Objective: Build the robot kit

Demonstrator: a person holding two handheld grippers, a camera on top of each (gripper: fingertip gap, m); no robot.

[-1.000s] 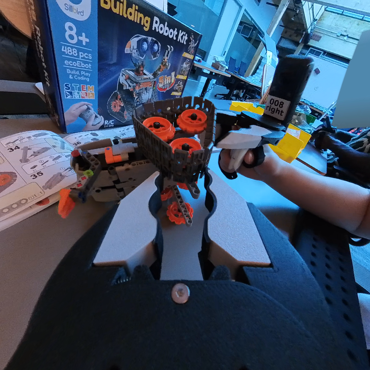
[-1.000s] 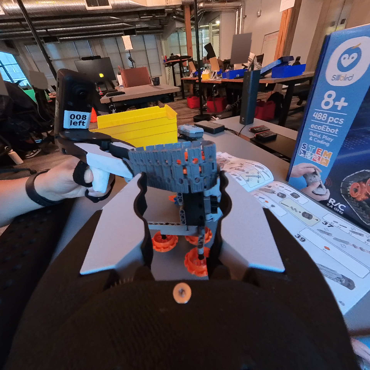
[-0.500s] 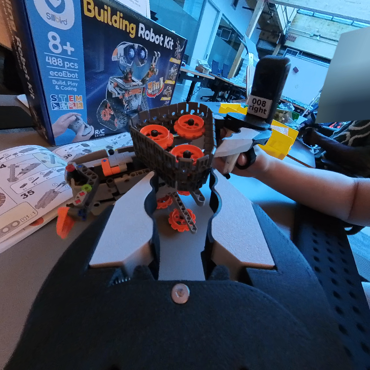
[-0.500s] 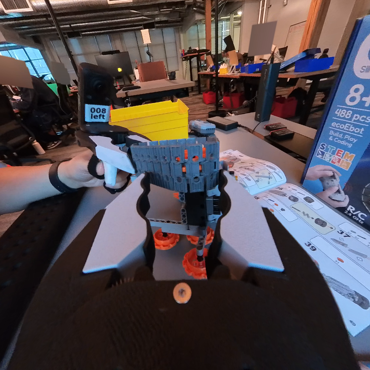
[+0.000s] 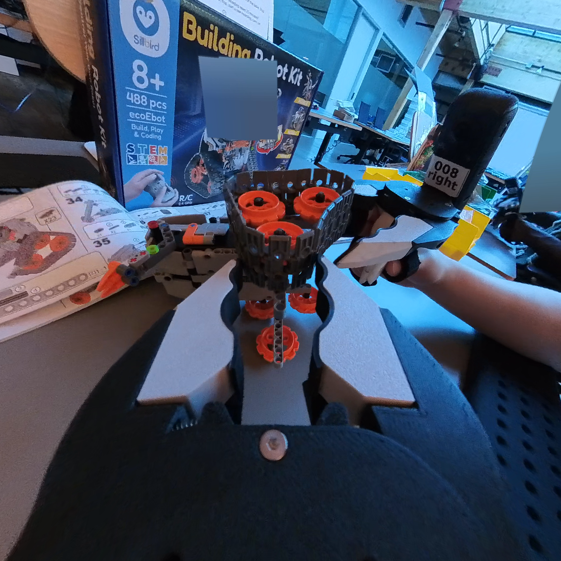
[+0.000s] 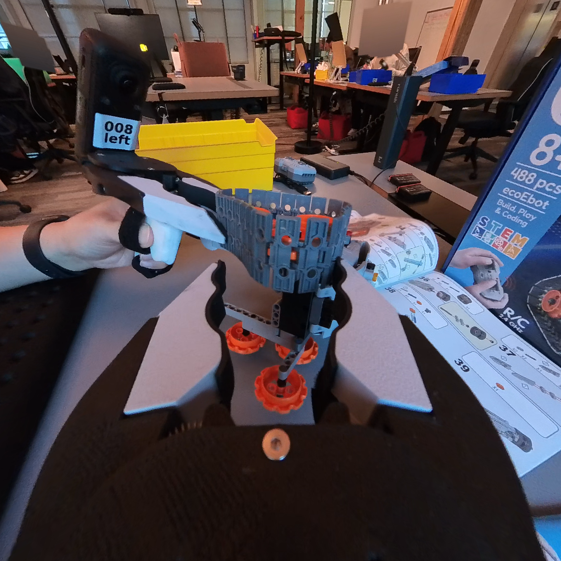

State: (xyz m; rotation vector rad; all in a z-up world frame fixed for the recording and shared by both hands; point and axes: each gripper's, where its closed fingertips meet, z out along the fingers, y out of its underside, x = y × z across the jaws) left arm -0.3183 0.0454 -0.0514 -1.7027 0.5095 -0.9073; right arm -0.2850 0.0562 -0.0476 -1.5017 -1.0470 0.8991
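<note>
A brick-built tracked model stands on its side on the grey table (image 5: 76, 364). A grey track loop (image 5: 288, 243) around three orange wheels (image 5: 261, 203) faces up, and three more orange wheels (image 5: 277, 343) rest on the table. My left gripper (image 5: 276, 273) is closed on the lower edge of the track. It also shows in the right wrist view (image 6: 212, 224), clamped on the track's left side. My right gripper (image 6: 280, 288) is closed around the track (image 6: 282, 243) and the black body (image 6: 297, 309) under it. In the left wrist view it (image 5: 358, 239) meets the track's right side.
A blue kit box (image 5: 158, 106) stands behind, with an open instruction booklet (image 5: 51, 243) beside it. A grey brick body with orange parts (image 5: 188, 255) reaches left from the track. A yellow bin (image 6: 212, 151), a grey block (image 6: 296, 170) and a black perforated mat (image 5: 516, 455) are nearby.
Both grippers keep their hold. The model has turned slightly, so the thin beam over the near lower wheel now points straight at the left camera. The right view has drawn closer.
</note>
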